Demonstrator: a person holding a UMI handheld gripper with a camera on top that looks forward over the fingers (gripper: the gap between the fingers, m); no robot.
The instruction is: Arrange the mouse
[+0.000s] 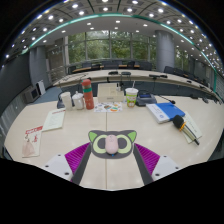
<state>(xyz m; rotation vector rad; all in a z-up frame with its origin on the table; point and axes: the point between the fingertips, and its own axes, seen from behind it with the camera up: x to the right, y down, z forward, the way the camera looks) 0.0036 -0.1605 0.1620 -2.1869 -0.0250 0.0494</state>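
A green and black mouse with cat-like ears and a pale pink wheel sits between my fingertips, over the pale table. My gripper is shut on it; the left finger's magenta pad and the right one meet its two sides. The mouse's underside and its rear are hidden.
Beyond the mouse stand an orange-red bottle, white cups, a paper cup and a box. A blue book and a dark object lie to the right, papers to the left.
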